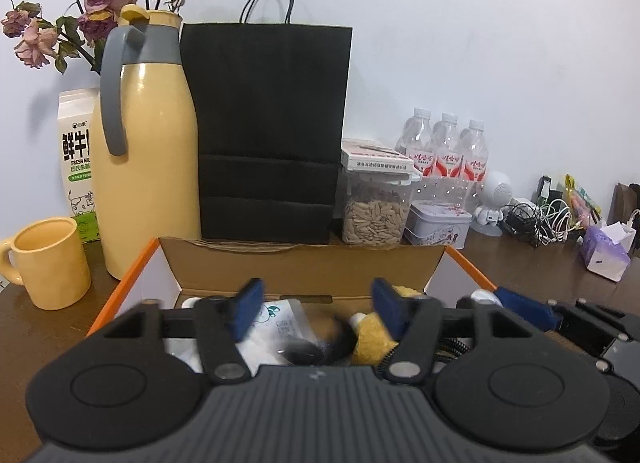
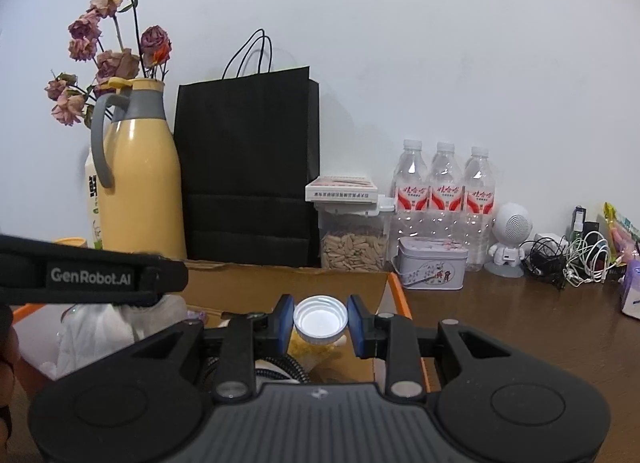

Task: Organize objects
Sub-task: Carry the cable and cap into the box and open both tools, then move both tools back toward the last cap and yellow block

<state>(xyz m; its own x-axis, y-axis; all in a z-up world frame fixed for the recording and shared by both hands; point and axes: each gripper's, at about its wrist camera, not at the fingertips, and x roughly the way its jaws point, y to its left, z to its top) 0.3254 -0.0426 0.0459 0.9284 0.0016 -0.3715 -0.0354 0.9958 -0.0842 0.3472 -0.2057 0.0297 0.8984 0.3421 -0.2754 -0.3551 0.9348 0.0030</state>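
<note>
White bottle cap (image 2: 320,319): one item, clamped between the blue pads of the right hand-held gripper (image 2: 320,321), hollow side facing the camera, above the open cardboard box (image 2: 280,283) near its right wall. Left hand-held gripper (image 1: 318,305) is released, nothing between its pads, poised over the same box. On the worktop (image 2: 500,311) behind: three water bottles (image 2: 444,199), one black paper bag (image 2: 248,167), one yellow jug (image 2: 138,171), one seed jar (image 2: 352,239), one tin (image 2: 434,267), one yellow mug (image 1: 50,261).
</note>
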